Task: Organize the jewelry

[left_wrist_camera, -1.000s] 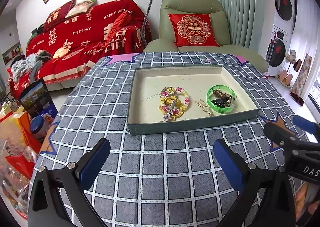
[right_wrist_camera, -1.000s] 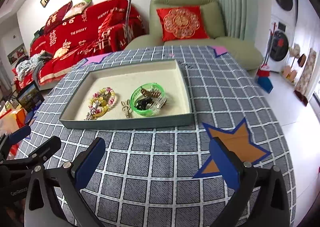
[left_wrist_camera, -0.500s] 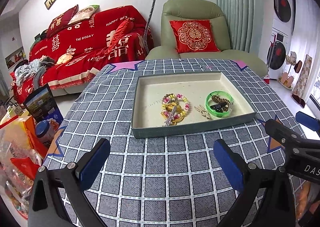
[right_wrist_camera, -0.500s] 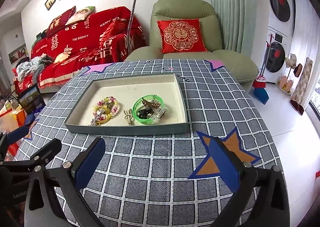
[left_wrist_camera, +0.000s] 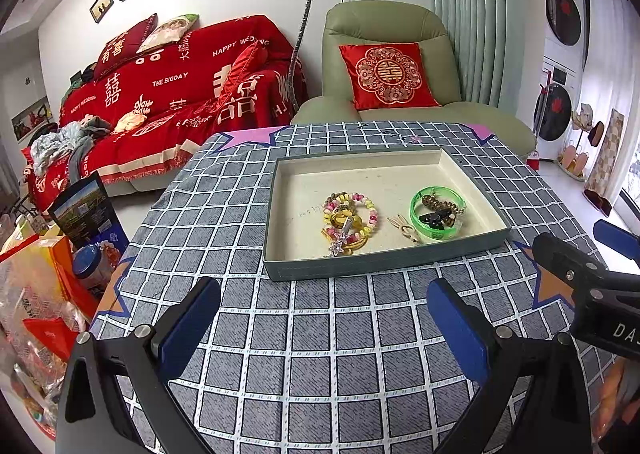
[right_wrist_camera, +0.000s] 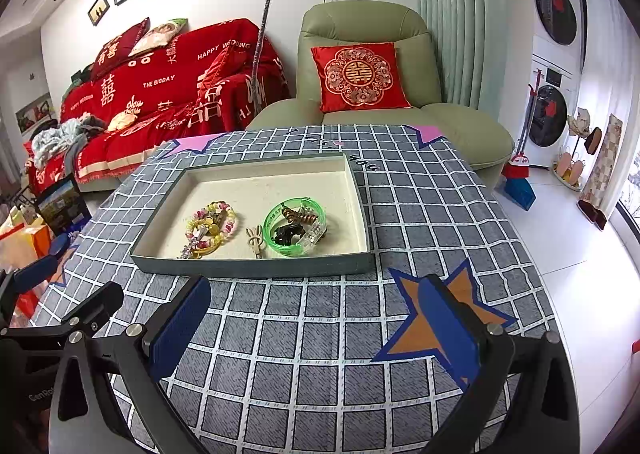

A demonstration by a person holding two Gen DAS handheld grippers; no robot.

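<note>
Beyond the blue-padded left gripper (left_wrist_camera: 324,318) lay a grey tablecloth (left_wrist_camera: 320,334) checked in white, with orange and pink stars. The grey-green tray (left_wrist_camera: 384,258) ahead was cream inside, holding a translucent green bangle (left_wrist_camera: 438,209) and pink-and-yellow beads (left_wrist_camera: 352,213).

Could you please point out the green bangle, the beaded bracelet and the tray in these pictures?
Green bangle (right_wrist_camera: 273,217): right wrist view, on its left rim.
Beaded bracelet (left_wrist_camera: 370,209): left wrist view, on the beads at its right side.
Tray (left_wrist_camera: 384,258): left wrist view, on its near outer wall.
</note>
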